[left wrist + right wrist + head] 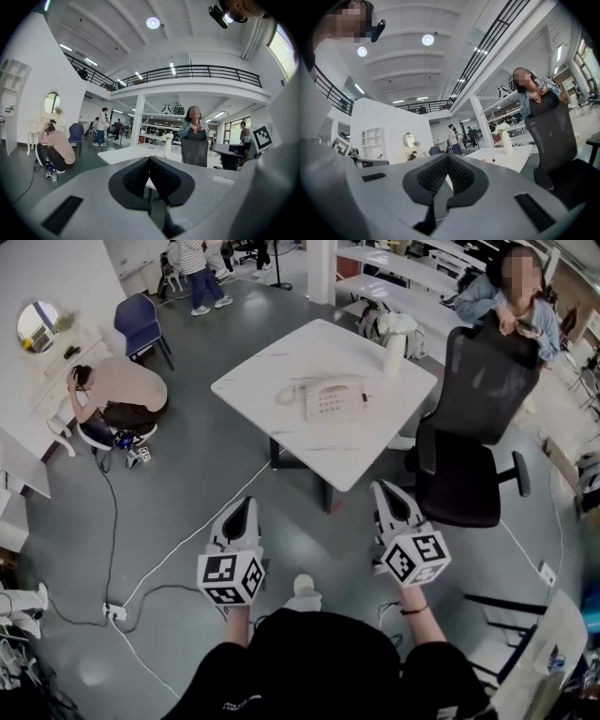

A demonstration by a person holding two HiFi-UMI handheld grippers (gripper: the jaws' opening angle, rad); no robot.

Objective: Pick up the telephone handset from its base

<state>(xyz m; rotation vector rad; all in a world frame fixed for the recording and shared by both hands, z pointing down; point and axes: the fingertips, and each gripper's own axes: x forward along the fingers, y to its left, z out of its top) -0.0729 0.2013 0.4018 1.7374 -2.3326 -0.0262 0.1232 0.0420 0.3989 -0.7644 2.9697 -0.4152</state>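
Two grippers hang over the grey floor, short of the white table [262, 362], and both are empty. We see the left gripper [245, 506] at the lower left of the head view and the right gripper [383, 489] at the lower right, each pointing toward the table. In each gripper view the dark ribbed pads meet at their tips, so both sets of jaws are closed with nothing between them.

We find the telephone [334, 401] near the middle of the tabletop, well apart from both grippers. It sits ahead of them, roughly between the lines along which they point. The handset [302, 388] seems to rest on the base along its far left side, though it is too small for us to be sure.

We also see a white vase of flowers [396, 341] near the table's far right corner. A black office chair [473, 418] stands beside the table's right edge, ahead of the right gripper.
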